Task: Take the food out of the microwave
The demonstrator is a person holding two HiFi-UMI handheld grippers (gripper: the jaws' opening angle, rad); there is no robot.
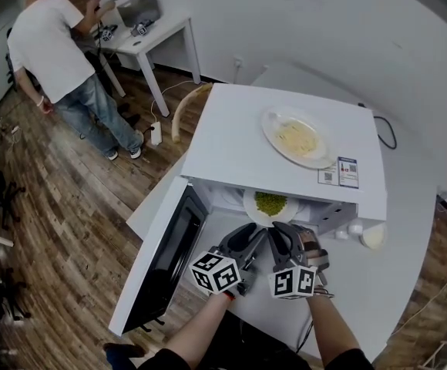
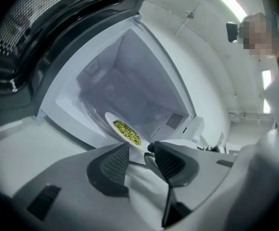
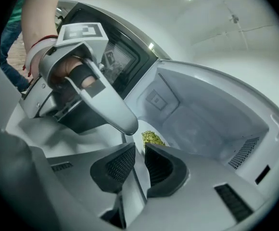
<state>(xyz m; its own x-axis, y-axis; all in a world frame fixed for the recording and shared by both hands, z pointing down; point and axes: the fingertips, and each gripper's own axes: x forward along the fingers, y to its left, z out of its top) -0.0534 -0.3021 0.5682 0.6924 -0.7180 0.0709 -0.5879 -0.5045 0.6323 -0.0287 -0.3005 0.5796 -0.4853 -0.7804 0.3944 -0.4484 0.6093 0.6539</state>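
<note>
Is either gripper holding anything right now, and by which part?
The right gripper pinches the plate by its near rim; the left gripper is open, holding nothing.

The microwave [image 1: 239, 129] has a smooth white shell, faintly shiny, that looks like painted metal. Its door [image 1: 162, 264] is dark, glossy glass. The plate [image 1: 248, 206] inside looks glazed white. The left gripper [image 2: 140, 154] and right gripper [image 3: 139, 150] are matt grey plastic with dark ribbed pads [image 3: 120, 165]. The worktop [image 1: 408, 230] is smooth matt white, and the floor [image 1: 62, 230] is worn wood planks.

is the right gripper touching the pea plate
Cannot tell: the right gripper view shows the pea plate rim between the right gripper jaws, contact or gap unclear.
</note>
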